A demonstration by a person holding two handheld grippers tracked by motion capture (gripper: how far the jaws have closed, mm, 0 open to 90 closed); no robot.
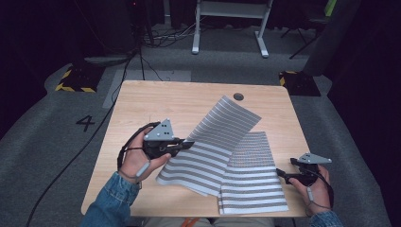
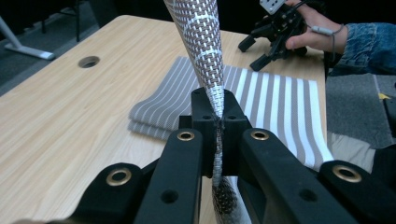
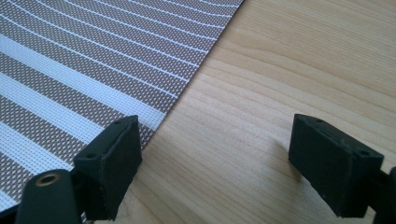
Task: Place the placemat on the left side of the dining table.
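A grey-and-white striped woven mat is held up at a slant over the table, and my left gripper is shut on its near-left edge. In the left gripper view the jaws pinch the mat's edge and the sheet rises steeply away from them. A second striped mat lies flat at the front right, partly under the lifted one. My right gripper rests low beside that flat mat's right edge, open, with bare wood between its fingers; the mat's edge reaches the left jaw.
The wooden table has a round cable hole at the back. Its left half is bare wood. Behind it on the grey floor stand white desk legs, cables and yellow-black blocks.
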